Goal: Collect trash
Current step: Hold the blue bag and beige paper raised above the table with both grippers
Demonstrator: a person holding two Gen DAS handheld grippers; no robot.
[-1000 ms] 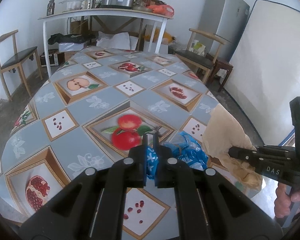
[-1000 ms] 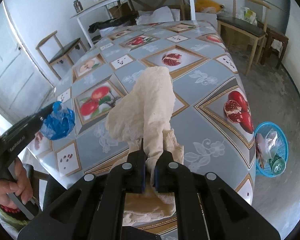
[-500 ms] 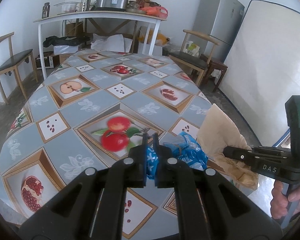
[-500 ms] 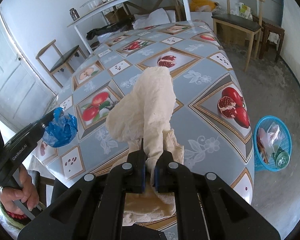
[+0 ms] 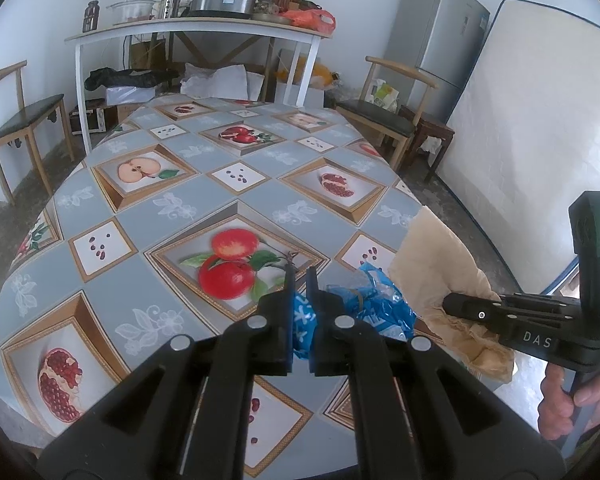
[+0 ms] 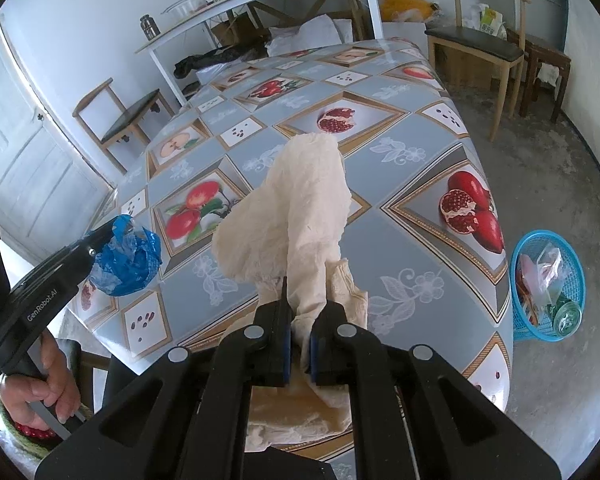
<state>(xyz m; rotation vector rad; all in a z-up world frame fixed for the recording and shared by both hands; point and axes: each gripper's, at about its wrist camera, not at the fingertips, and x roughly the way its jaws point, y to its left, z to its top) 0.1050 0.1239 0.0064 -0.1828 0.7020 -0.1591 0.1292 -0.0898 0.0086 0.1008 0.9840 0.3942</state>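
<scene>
Both pickups look done: left tongs (image 5: 299, 280) clamp the blue wrapper (image 5: 364, 304) low centre, right tongs (image 6: 300, 312) pinch the paper (image 6: 296, 208) above the table (image 6: 412, 184); next, carry both to the basket (image 6: 540, 240) lower right

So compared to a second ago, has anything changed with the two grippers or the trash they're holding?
Nothing visibly changed hands. The left gripper is still shut on the blue plastic bag and the right gripper still shut on the cream paper, both held above the table. The blue basket stays on the floor.
</scene>
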